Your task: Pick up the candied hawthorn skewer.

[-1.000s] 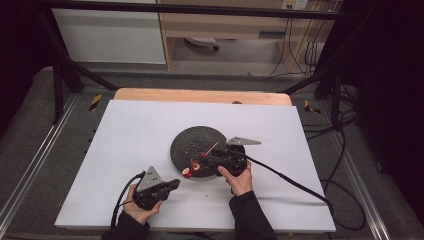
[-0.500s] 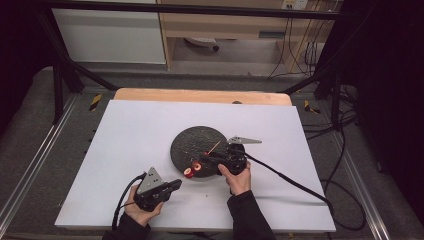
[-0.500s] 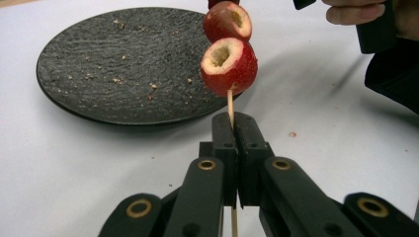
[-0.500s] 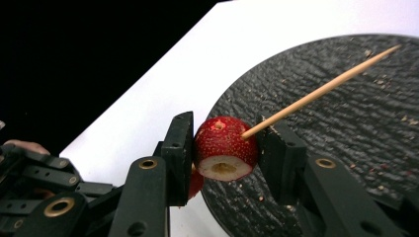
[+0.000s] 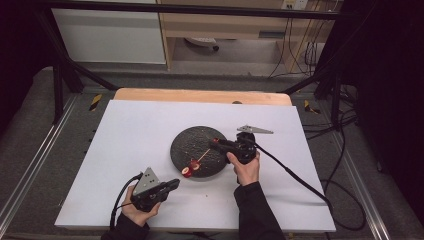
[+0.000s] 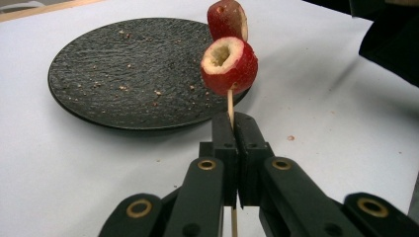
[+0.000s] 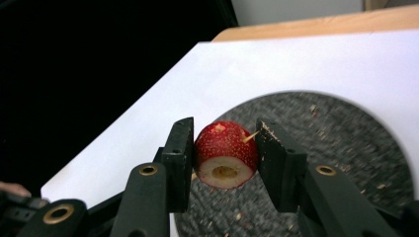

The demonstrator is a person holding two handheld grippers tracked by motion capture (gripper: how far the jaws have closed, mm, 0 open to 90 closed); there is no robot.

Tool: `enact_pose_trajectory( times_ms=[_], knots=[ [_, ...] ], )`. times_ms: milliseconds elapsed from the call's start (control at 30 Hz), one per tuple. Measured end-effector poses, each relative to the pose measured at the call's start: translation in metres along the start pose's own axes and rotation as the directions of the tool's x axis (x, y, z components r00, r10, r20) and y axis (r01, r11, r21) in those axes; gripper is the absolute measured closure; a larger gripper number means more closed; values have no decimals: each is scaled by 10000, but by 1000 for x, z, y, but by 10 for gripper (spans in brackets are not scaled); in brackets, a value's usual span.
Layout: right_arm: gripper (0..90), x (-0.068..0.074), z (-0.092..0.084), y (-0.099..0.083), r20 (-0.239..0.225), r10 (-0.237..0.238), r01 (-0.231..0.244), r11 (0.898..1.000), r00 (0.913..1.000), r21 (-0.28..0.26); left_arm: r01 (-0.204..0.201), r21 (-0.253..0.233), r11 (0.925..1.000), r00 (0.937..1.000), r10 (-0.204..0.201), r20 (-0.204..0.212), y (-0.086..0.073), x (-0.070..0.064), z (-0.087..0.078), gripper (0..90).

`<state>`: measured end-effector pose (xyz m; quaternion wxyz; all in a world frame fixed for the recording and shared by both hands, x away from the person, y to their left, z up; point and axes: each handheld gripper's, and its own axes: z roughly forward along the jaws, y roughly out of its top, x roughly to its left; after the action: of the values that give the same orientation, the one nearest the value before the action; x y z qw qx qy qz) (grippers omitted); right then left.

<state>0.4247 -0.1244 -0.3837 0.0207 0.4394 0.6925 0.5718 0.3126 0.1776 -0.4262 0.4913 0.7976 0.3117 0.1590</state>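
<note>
Left gripper view puts the skewer at the centre of the frame. It is pinched low on its stick by the fully shut jaws of the left gripper, probably so that its point stays free and steady for threading. Two cored red fruits are already on it, above the near rim of the black plate.

In the right gripper view a third fruit is clamped by its sides between the jaws of the right gripper. The skewer's tip is seen at the fruit's upper right. The side grip likely leaves the bored core clear for the stick.

Compared with the earlier high view, the right gripper has been closed on that fruit and carried up the frame over the plate, while the left gripper is unmoved at the lower left of the white counter.
</note>
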Motion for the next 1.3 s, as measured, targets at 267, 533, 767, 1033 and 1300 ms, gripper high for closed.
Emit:
enact_pose_trajectory(
  times_ms=[267,533,767,1033,1300],
  knots=[
    [612,-11,-12,22,357,-58,73,9991,9993,-409,62,45,10000,10000,-62,-22,-2,2,-1,884],
    [612,-23,-14,33,887,-114,161,9984,9960,-533,220,-64,9997,9997,-220,-108,-3,8,-6,884],
    [612,-28,4,21,1121,-275,275,9996,9933,12,425,-172,9989,9989,-429,-204,-3,13,-10,884],
    [612,-32,32,-5,1229,-502,387,9948,9912,939,472,-141,9988,9986,-475,-244,-4,16,-11,883],
    [611,-36,48,-25,1339,-748,517,9843,9882,1687,559,-83,9984,9980,-561,-278,-4,18,-10,883]
  ],
)
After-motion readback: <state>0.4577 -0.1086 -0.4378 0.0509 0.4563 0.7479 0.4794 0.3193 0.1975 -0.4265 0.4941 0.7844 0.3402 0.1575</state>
